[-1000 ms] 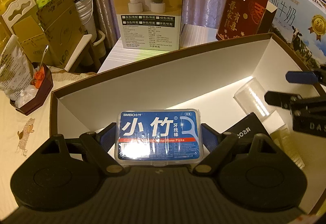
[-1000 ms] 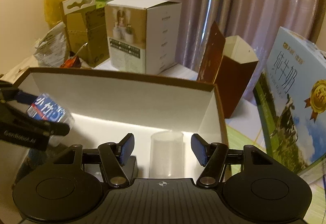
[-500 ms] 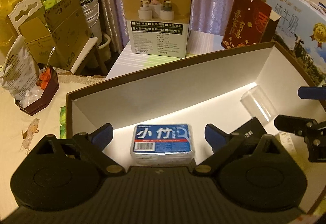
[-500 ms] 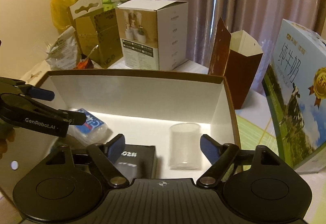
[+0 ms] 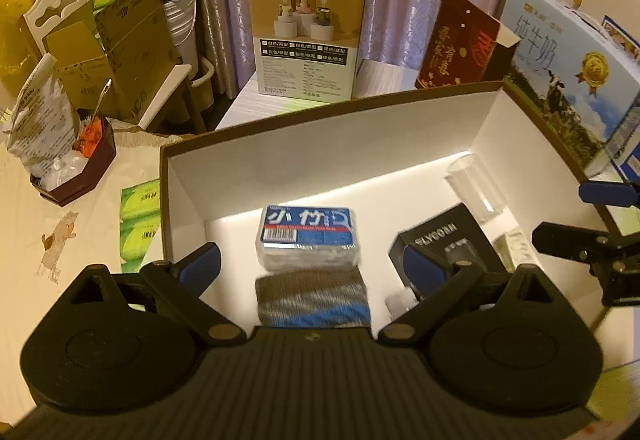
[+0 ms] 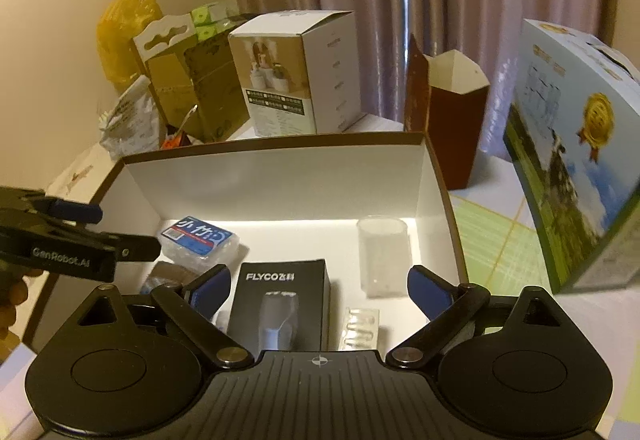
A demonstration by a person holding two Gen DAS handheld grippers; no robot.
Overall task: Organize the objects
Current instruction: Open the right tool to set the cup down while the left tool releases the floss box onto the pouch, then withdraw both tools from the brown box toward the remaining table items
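A brown storage box (image 5: pixel 320 111) (image 6: pixel 280 175) with a white inside holds the blue floss-pick case (image 5: pixel 308 236) (image 6: pixel 198 238), a rolled grey and blue sock (image 5: pixel 312 300), a black FLYCO shaver box (image 5: pixel 444 240) (image 6: pixel 280 300), a clear cup (image 5: pixel 476 183) (image 6: pixel 382 252) and a small clear blister pack (image 6: pixel 360 328). My left gripper (image 5: pixel 312 264) is open above the box's near left, the floss case lying free below it. My right gripper (image 6: pixel 318 286) is open over the shaver box, holding nothing.
Behind the box stand a white humidifier carton (image 5: pixel 308 27) (image 6: pixel 296 71), a dark red open carton (image 6: pixel 452 119) and a tall milk carton (image 6: pixel 576 151) on the right. Green tissue packs (image 5: pixel 140 215) and a dark tray of clutter (image 5: pixel 76 167) lie to the left.
My left gripper opened and let the floss-pick case drop into the box, then rose and pulled back. The right gripper also lifted back, so more of the box's contents show.
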